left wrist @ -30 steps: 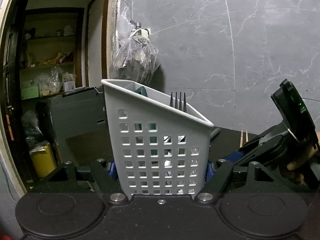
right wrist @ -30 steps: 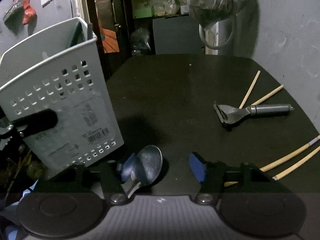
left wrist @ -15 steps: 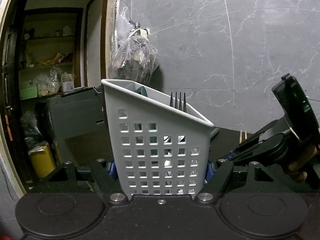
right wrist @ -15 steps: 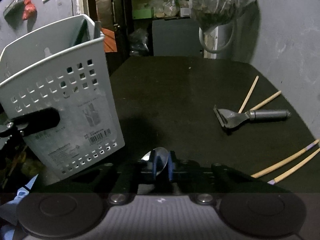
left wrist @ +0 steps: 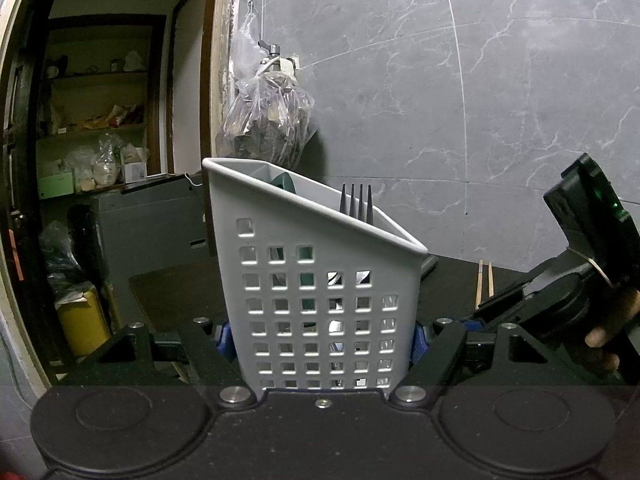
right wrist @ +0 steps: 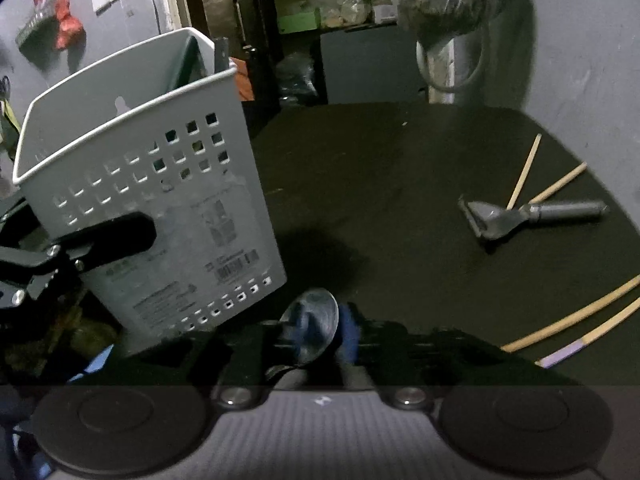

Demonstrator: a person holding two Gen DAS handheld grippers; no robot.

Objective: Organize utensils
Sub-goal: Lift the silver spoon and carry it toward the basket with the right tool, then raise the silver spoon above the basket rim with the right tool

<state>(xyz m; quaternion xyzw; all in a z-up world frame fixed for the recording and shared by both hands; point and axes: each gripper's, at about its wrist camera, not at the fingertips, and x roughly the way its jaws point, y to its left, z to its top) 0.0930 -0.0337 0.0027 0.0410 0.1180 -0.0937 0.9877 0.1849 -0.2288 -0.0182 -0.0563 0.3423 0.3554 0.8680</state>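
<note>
Landmark: white perforated utensil caddy (left wrist: 320, 304), standing upright on the dark tabletop (right wrist: 384, 184).
Left gripper (left wrist: 320, 340): nearest the left wrist camera; its jaws are clamped on the caddy, one blue pad against each side wall low down.
Right gripper (right wrist: 320, 336): low over the tabletop just to the right of the caddy's base, seen from the right wrist; its jaws are opening, with a metal spoon (right wrist: 314, 322) between them. The picture is blurred here; whether the pads press on the spoon cannot be told.
Spoon: bowl pointing away from the camera, next to the caddy's lower right corner.
Caddy contents: a fork (left wrist: 356, 204) stands tines up above the sloping rim; a dark green item (left wrist: 285, 184) shows in the taller rear part, kind not discernible.
Caddy side wall: printed label with barcode (right wrist: 234, 266) facing the right wrist camera.
Right of caddy, further out: a grey peeler (right wrist: 520, 216) lies flat on the tabletop, handle pointing away from the caddy.
Beyond the peeler: two chopsticks (right wrist: 554, 186), their near ends at the peeler.
Right of caddy, at the tabletop edge: another pair of chopsticks (right wrist: 576, 320), one with a lilac band.
Far behind caddy: a clear plastic bag (left wrist: 268, 124) hanging on the grey marbled wall (left wrist: 500, 100).
</note>
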